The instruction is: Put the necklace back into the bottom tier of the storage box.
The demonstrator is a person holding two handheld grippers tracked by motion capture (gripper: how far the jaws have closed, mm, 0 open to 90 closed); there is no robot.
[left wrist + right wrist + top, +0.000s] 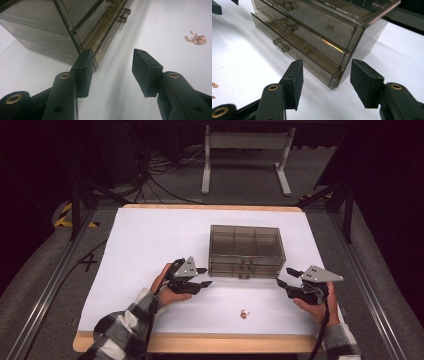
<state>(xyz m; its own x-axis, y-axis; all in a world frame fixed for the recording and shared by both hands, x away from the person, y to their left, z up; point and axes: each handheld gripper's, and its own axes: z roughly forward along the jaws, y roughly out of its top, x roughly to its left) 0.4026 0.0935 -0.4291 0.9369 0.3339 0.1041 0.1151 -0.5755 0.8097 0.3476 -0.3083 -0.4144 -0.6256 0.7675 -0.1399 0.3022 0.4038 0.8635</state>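
My left gripper (204,277) and right gripper (286,277), jaws apart, empty, flank drawer box (246,251) front corners; bare table (150,245) around.

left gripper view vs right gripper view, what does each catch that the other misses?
Left gripper view: the left gripper with open jaws at the organizer's near corner, and the whole small coppery trinket on the white table.
Right gripper view: the right gripper open, straddling the opposite front corner; three drawer fronts with knobs.
Both: smoky clear drawer organizer, white tabletop, nothing gripped.
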